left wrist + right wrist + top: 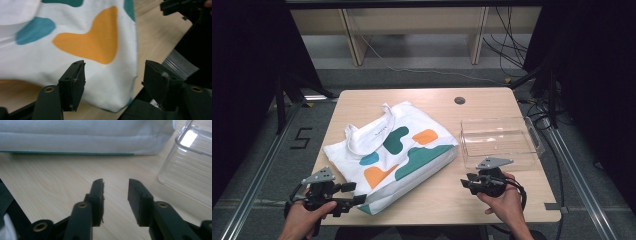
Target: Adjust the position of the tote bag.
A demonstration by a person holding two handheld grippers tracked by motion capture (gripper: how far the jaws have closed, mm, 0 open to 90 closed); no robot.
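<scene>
Overhead, the high view shows the tote bag (394,152) lying flat left of centre on the table (492,97), its lower corner at the near edge beside the left gripper (354,195); the right gripper (468,183) sits near the clear tray (499,142). Next, the left gripper view shows open jaws straddling that corner without pressing it. Lastly, the right gripper view shows jaws apart over bare wood, holding nothing.

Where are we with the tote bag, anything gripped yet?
Nothing looks done: the tote bag lies flat on the table, ungripped. In hand: the left gripper is open, jaws straddling the bag's corner. The right gripper hangs open over bare wood beside the clear tray. Gripping remains.
</scene>
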